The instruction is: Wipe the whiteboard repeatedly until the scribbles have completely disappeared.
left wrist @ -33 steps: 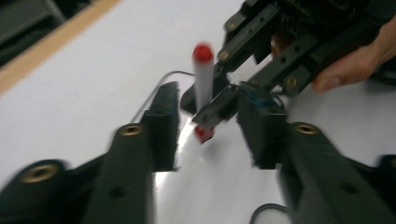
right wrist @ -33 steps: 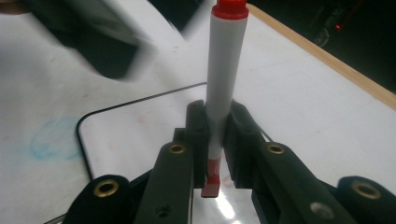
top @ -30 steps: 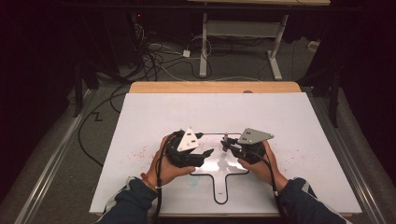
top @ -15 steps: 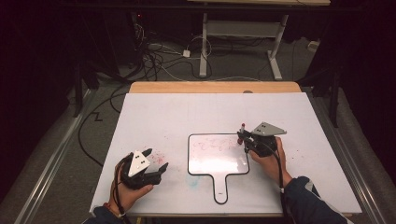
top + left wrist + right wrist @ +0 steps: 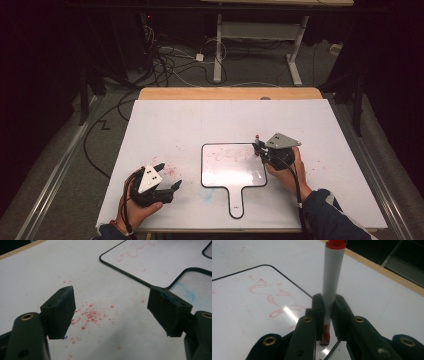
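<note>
I find no readable text, label, brand or number here; the small whiteboard (image 5: 233, 165) carries only faint red scribbles (image 5: 274, 298) near its far edge, which I cannot read.

Small red crumbs (image 5: 90, 315) lie on the white table sheet (image 5: 37, 270) between the jaws of the left gripper (image 5: 111, 300), nearer to the jaw at the left of its view. A pale blue smear (image 5: 186, 293) sits just beyond the other jaw. Far ahead of the jaws runs the wooden table edge (image 5: 230, 93), and behind it are floor cables (image 5: 170, 65) and a white desk frame (image 5: 255, 32).
</note>
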A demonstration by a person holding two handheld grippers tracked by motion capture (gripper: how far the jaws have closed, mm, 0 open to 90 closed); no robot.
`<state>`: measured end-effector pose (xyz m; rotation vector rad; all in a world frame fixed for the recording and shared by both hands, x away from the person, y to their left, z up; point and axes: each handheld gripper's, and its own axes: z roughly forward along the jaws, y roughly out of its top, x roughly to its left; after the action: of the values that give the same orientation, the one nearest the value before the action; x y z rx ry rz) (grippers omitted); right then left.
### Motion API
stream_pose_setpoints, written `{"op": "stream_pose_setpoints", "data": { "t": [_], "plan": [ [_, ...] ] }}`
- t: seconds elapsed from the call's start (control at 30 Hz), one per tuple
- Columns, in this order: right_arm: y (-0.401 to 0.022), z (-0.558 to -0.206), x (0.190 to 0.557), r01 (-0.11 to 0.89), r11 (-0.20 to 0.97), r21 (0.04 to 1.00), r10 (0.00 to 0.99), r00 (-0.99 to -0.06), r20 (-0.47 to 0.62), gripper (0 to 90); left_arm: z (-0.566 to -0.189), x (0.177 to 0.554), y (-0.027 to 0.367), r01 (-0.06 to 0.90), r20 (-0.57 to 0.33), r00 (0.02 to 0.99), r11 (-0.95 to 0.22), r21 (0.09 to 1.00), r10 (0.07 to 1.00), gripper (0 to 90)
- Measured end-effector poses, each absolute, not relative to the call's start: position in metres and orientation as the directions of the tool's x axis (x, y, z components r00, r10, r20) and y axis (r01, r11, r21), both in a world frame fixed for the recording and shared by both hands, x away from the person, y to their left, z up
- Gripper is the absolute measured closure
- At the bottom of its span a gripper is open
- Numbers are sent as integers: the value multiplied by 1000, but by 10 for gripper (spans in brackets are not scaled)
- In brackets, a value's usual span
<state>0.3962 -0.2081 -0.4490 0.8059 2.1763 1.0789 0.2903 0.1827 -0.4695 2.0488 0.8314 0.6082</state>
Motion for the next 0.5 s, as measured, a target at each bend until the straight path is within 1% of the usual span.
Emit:
{"op": "stream_pose_setpoints", "data": {
  "t": [0.1,0.17,0.23,0.3,0.4,0.5],
  "plan": [
    [-201,-450,391,273,452,849,703,-695,-151,820,-470,291,180,336,127,663,-445,830,738,210],
    [-196,-449,386,261,463,847,683,-714,-153,820,-471,291,179,332,130,665,-447,831,735,210],
    [-197,-449,385,247,478,843,679,-713,-176,821,-471,291,178,326,143,668,-460,826,731,210],
    [-205,-449,390,249,487,837,702,-681,-206,820,-472,291,177,320,149,672,-466,825,726,210],
    [-216,-450,397,276,451,849,738,-650,-181,820,-473,293,174,317,157,674,-475,821,722,210],
    [-214,-450,396,272,448,851,730,-661,-173,820,-474,294,172,313,167,681,-488,815,713,210]
  ]
}}
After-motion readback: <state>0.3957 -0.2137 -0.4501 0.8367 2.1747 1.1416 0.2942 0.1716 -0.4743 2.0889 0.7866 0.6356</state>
